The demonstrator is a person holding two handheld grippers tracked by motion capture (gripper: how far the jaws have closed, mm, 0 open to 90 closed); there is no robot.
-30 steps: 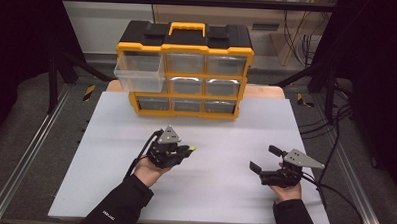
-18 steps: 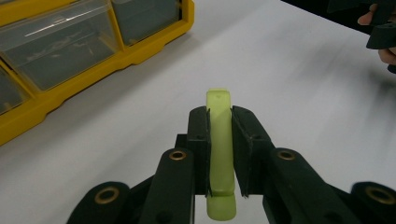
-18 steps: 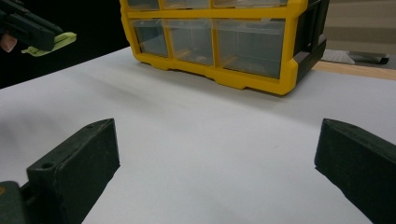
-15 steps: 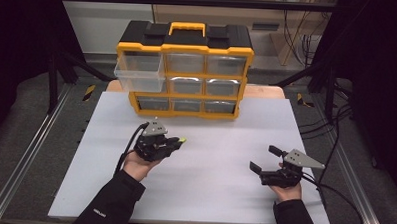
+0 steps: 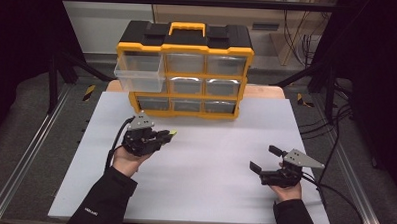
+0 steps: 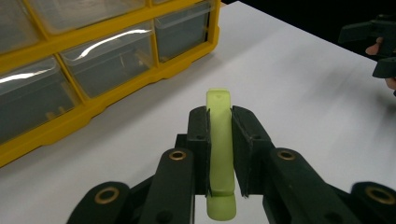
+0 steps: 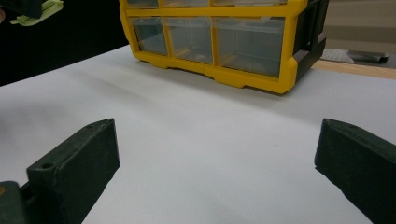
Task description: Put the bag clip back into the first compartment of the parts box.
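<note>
A yellow and black drawer organizer stands at the back of the white table; its top-left clear drawer is pulled out. My left gripper is lifted a little above the table at the left, in front of the organizer. It is shut on a pale green clip-like piece, whose tip pokes out past the jaws. Low over the table at the right, my right gripper stands open with nothing between its jaws. The green piece also appears in the right gripper view, at the top left.
The organizer's other clear drawers are closed; some hold small parts. Metal rails run along both sides of the table. Cables trail off at the right.
My left gripper has risen and moved left and toward the organizer, carrying the green piece. The right gripper has stayed still.
</note>
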